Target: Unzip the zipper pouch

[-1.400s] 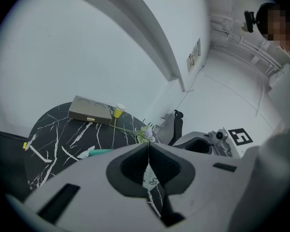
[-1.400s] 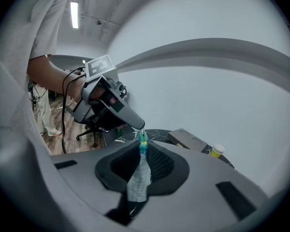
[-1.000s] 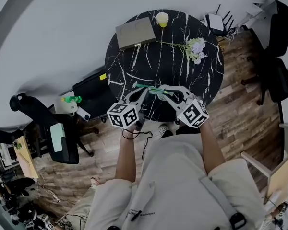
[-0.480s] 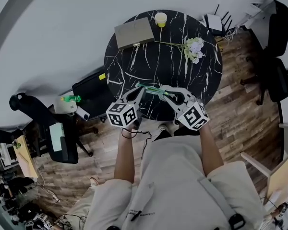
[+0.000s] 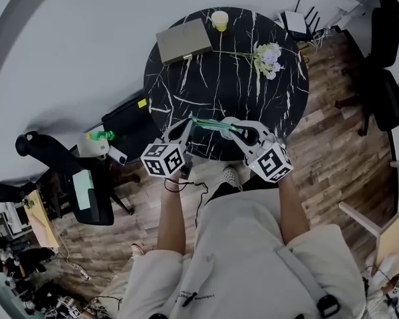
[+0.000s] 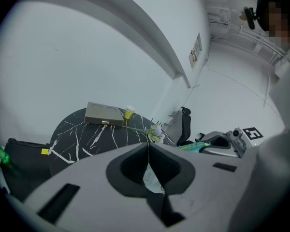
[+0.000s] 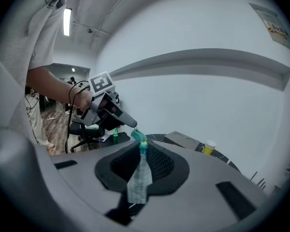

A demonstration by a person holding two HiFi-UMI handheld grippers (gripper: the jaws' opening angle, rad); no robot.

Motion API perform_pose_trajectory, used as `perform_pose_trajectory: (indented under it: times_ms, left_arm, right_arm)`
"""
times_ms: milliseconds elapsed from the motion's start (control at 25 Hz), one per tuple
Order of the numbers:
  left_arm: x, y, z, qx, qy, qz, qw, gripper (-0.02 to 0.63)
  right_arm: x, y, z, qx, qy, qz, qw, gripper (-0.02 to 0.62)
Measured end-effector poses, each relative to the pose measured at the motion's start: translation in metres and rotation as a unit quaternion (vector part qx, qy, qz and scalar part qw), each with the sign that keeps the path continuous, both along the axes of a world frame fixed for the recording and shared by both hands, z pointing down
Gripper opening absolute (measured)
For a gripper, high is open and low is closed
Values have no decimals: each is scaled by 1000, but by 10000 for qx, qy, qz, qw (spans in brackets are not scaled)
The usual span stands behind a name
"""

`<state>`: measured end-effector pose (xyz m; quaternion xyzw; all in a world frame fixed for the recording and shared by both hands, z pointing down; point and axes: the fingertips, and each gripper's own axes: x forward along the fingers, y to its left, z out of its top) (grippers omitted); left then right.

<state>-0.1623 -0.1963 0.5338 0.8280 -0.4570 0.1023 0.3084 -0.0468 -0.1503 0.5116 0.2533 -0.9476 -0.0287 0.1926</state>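
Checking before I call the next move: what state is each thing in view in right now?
zipper pouch: held in the air between both grippers; how far unzipped, cannot tell.
left gripper: shut on one end of it.
right gripper: shut on the other end.
cup: upright.
box: closed.
flowers: lying flat on the table.
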Motion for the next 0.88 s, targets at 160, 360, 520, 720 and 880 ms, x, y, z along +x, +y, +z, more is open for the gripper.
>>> perform_pose_trajectory:
  times_ms: [160, 360, 520, 720, 880]
  left_arm:
    - [-8, 5, 0, 12, -52, -89, 9999, 25]
    - [-20, 15, 0, 66, -60, -307, 9995, 26]
    - [-27, 22, -2, 124, -11, -426, 9990, 26]
    - [-30, 30, -8, 311, 108, -624, 9975, 26]
    - [-32, 37, -19, 503, 205, -680, 9962, 28]
  right_arm:
    - [0, 5, -3, -64, -143, 68, 9999, 48]
    - [0, 13, -8, -32, -194, 101, 9998, 48]
    - [1, 21, -14, -23, -168, 101, 9998, 48]
    - [-5, 33, -17, 15, -253, 187, 9995, 48]
    - [-3, 35, -18, 41, -227, 383, 9990, 48]
